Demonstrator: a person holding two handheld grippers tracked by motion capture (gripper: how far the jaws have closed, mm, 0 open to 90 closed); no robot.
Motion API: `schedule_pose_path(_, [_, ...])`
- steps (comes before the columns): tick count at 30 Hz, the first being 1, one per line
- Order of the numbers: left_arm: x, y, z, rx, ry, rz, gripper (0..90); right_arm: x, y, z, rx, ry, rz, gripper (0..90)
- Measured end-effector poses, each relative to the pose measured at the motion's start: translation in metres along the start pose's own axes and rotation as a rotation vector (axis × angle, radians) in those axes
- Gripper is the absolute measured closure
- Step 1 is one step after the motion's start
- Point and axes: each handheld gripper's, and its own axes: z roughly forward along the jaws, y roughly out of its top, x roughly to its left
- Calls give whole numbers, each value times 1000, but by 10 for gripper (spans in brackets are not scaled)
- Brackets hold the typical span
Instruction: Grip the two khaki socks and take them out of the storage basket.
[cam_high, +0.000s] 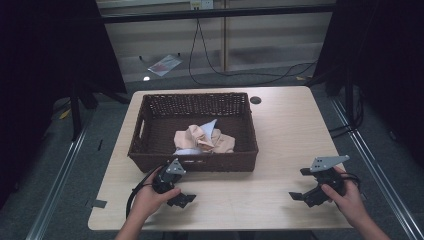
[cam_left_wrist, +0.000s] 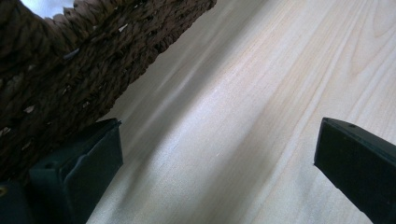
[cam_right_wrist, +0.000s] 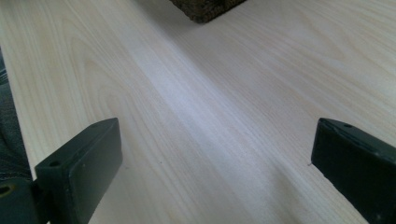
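The high view looks forward and down from above the near edge of the desk (cam_high: 280, 130), taking in the whole top and the floor beyond. Each hand-held gripper's camera sits low and close over the wood, looking along its jaws — the left one close beside the basket (cam_left_wrist: 56, 70), the right one farther from that same basket — a corner shows.

Clothes (cam_high: 204, 139) in basket (cam_high: 192, 162) on table (cam_high: 280, 145); grippers before it.
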Motion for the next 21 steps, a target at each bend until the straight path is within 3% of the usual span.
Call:
schedule_pose_path(9, [0,3,-1,9,-7,-1,9,3,2,0,1,39,0,19])
schedule_pose_path(21, [-4,11,-2,39,-37,19,10,6,3,0,21,58,-13,19])
